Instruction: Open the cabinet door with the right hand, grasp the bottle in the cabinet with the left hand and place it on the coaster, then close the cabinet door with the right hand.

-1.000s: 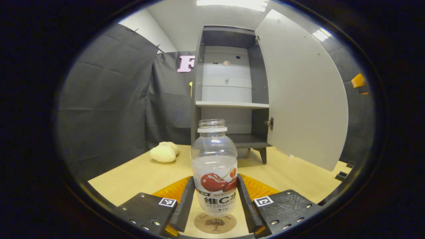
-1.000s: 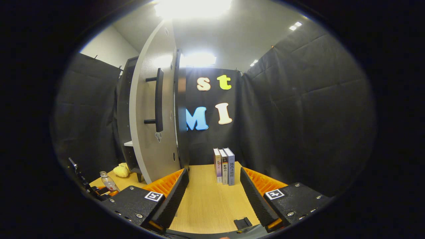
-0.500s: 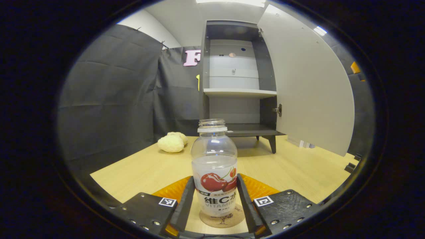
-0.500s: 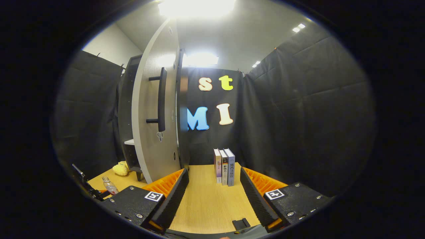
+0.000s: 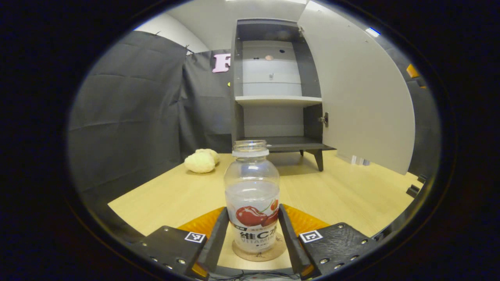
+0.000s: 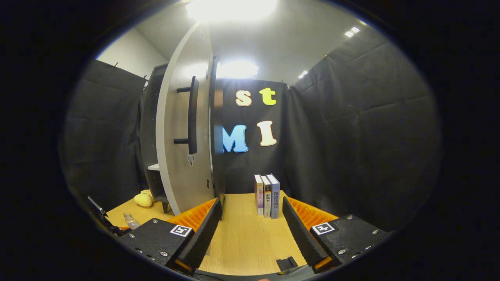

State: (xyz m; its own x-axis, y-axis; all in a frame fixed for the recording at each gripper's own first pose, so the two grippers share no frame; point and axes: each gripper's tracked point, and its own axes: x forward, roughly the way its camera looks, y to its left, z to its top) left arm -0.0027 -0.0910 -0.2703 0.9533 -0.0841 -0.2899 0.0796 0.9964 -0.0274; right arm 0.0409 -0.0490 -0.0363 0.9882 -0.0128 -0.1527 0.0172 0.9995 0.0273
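in the left gripper view the left claw (image 5: 252, 238) pinches the bottle (image 5: 252, 197), one dark finger pressed against each side of its label. the bottle is clear, has no cap, and stands upright with its base on the round coaster (image 5: 258, 253) on the table (image 5: 343, 195). beyond it the cabinet (image 5: 273, 89) stands with its door (image 5: 359, 93) swung wide to the right, a white shelf across the middle of the inside. a pale yellow soft lump (image 5: 201, 160) lies on the table to the left of the cabinet.

in the right gripper view the right claw (image 6: 250, 230) is spread with nothing between its fingers, hovering above the table. the door's outer face and its dark bar handle (image 6: 192, 115) rise ahead to the left, apart from the claw. three books (image 6: 267, 195) stand upright straight ahead near the cloth wall. the bottle shows small at the far left.
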